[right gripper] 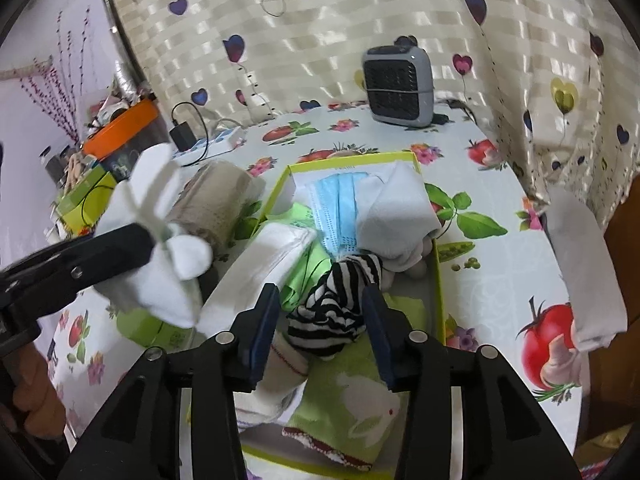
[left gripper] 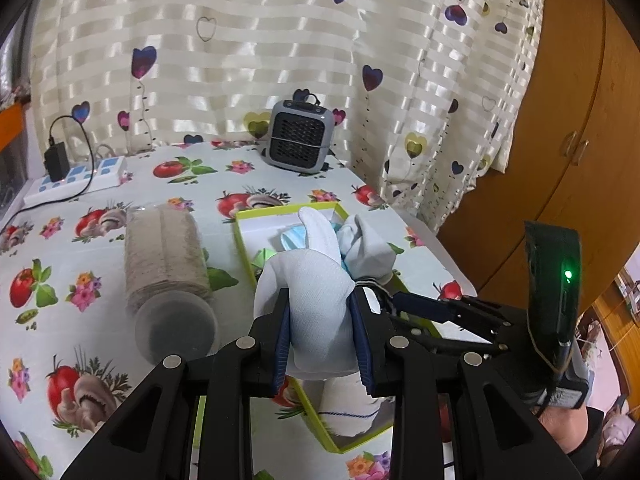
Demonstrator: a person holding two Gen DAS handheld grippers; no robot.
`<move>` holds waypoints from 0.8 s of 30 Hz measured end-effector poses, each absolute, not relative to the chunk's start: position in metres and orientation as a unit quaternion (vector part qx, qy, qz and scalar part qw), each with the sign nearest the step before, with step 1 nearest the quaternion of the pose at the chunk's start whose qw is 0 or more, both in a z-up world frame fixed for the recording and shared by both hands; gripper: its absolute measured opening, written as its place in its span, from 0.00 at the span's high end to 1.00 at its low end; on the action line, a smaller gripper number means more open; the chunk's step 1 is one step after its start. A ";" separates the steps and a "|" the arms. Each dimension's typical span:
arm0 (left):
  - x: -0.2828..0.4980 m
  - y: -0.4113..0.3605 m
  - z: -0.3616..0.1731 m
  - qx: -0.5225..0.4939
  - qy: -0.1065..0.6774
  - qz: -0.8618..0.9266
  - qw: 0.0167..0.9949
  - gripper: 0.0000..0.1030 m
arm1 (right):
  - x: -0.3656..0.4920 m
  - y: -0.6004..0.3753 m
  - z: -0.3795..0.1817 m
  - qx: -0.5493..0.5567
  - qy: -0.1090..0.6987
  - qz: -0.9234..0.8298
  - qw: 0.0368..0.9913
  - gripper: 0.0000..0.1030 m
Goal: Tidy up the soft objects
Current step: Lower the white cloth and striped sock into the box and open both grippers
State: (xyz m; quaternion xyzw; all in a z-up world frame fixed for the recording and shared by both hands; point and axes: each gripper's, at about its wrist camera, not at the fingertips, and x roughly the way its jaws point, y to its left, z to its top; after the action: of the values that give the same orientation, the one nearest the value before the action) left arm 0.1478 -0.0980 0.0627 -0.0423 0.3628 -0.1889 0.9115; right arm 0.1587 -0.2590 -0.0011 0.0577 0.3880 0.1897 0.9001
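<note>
Packing box (right gripper: 439, 280): right gripper (right gripper: 320, 322) wide open around striped sock (right gripper: 340, 296); left gripper (left gripper: 322, 320) clamping white sock (left gripper: 316, 304), next lower into box.

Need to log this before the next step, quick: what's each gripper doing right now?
Left gripper: shut on a white sock.
Right gripper: open, astride the striped sock, pads not pressing.
</note>
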 end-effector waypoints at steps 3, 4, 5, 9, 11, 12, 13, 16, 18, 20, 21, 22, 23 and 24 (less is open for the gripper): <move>0.148 -0.102 0.063 -0.040 0.362 -0.193 0.911 0.74 | 0.153 -0.261 0.003 0.057 0.381 0.190 0.903 0.57; 0.149 -0.103 0.064 -0.039 0.362 -0.193 0.911 0.74 | 0.150 -0.264 0.005 0.060 0.377 0.190 0.904 0.57; 0.149 -0.105 0.063 -0.038 0.363 -0.194 0.911 0.74 | 0.147 -0.266 0.006 0.063 0.374 0.189 0.906 0.57; 0.153 -0.112 0.060 -0.034 0.368 -0.200 0.908 0.74 | 0.137 -0.281 0.013 0.075 0.360 0.174 0.913 0.57; 0.157 -0.118 0.057 -0.032 0.372 -0.206 0.904 0.74 | 0.135 -0.288 0.015 0.080 0.357 0.165 0.916 0.57; 0.159 -0.122 0.054 -0.030 0.375 -0.210 0.902 0.74 | 0.135 -0.293 0.015 0.083 0.357 0.159 0.917 0.57; 0.162 -0.126 0.052 -0.028 0.379 -0.214 0.900 0.74 | 0.134 -0.296 0.015 0.085 0.357 0.156 0.917 0.57; 0.170 -0.135 0.046 -0.022 0.387 -0.224 0.894 0.74 | 0.133 -0.305 0.014 0.092 0.358 0.145 0.918 0.57; 0.176 -0.141 0.040 -0.019 0.395 -0.226 0.890 0.74 | 0.135 -0.310 0.013 0.095 0.360 0.140 0.918 0.57; 0.182 -0.145 0.035 -0.017 0.401 -0.229 0.887 0.73 | 0.135 -0.313 0.011 0.097 0.362 0.137 0.917 0.57; 0.186 -0.148 0.032 -0.017 0.407 -0.228 0.884 0.73 | 0.136 -0.315 0.010 0.097 0.363 0.136 0.916 0.57; 0.188 -0.150 0.030 -0.017 0.408 -0.231 0.883 0.73 | 0.136 -0.316 0.009 0.098 0.365 0.135 0.916 0.57; 0.190 -0.153 0.028 -0.015 0.409 -0.237 0.881 0.73 | 0.137 -0.316 0.008 0.099 0.366 0.135 0.915 0.57; 0.193 -0.157 0.024 -0.011 0.413 -0.242 0.878 0.72 | 0.137 -0.317 0.007 0.100 0.367 0.135 0.915 0.57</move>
State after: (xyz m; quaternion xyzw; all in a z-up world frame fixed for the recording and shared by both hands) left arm 0.1926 -0.1572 0.0240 -0.0107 0.4129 -0.2419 0.8780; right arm 0.1370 -0.3169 0.0067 0.0998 0.3666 0.1348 0.9151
